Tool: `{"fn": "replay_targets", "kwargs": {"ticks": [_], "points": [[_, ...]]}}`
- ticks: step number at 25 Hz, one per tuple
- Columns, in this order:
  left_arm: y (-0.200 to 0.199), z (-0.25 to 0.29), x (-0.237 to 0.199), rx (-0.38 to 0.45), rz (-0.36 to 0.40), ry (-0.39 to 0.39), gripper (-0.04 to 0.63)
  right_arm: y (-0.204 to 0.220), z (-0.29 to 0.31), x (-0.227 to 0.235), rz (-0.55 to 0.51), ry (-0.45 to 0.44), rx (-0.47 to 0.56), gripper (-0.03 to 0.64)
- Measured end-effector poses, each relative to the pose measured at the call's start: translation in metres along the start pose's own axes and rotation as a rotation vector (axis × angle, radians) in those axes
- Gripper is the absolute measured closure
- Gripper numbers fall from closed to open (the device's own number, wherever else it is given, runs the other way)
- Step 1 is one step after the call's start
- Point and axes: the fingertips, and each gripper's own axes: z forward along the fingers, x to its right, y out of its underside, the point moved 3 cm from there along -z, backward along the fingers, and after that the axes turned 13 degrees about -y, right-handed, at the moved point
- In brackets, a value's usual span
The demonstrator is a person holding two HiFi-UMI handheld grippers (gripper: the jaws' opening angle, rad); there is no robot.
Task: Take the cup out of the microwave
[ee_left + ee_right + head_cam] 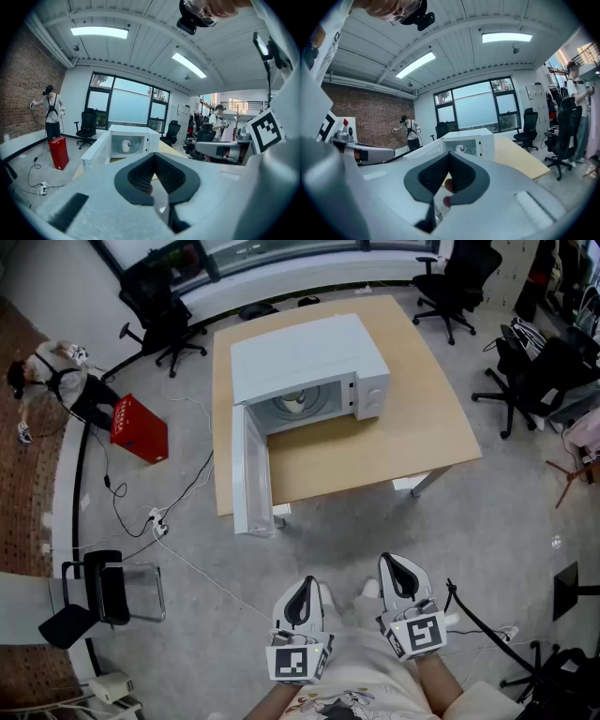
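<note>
A white microwave stands on a light wooden table, well ahead of me. Its door hangs open to the left, past the table's front edge. A small white cup sits upright on the turntable inside. The left gripper view shows the same cup in the open cavity, and the right gripper view shows the cup too. My left gripper and right gripper are held side by side close to my body, far short of the table. Both are shut with nothing between their jaws.
A red box sits on the floor left of the table, with cables and a power strip trailing nearby. Black office chairs ring the table's far side and right. A person stands at far left. A folding chair is near left.
</note>
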Motion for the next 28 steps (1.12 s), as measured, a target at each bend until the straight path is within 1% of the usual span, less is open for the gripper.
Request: {"fn": "replay_targets", "kwargs": {"ticks": [6, 9, 11, 14, 17, 21, 23, 28], "points": [[0.0, -0.004, 0.01, -0.006, 0.012, -0.001, 0.591, -0.001, -0.015, 0.004, 0.011, 0.008, 0.002, 0.611], [-0.002, -0.001, 0.019, -0.002, 0.021, -0.002, 0.591, 0.0, -0.024, 0.014, 0.009, 0.009, -0.003, 0.611], [-0.003, 0.002, 0.027, -0.003, 0.032, -0.006, 0.591, 0.002, -0.028, 0.02, 0.017, -0.016, -0.006, 0.609], [-0.002, 0.006, 0.032, -0.009, 0.042, -0.032, 0.592, 0.002, -0.031, 0.028, 0.048, -0.055, 0.003, 0.609], [0.002, 0.009, 0.037, -0.013, 0.03, -0.06, 0.591, 0.003, -0.032, 0.036, 0.048, -0.082, 0.012, 0.609], [0.013, 0.017, 0.037, -0.043, -0.007, -0.099, 0.591, 0.004, -0.019, 0.045, 0.033, -0.116, -0.004, 0.609], [0.015, 0.027, 0.035, -0.055, -0.02, -0.104, 0.591, 0.003, -0.009, 0.05, 0.03, -0.126, -0.014, 0.609], [0.01, 0.079, 0.019, -0.069, -0.029, -0.094, 0.592, 0.007, 0.039, 0.076, 0.031, -0.119, -0.051, 0.609]]}}
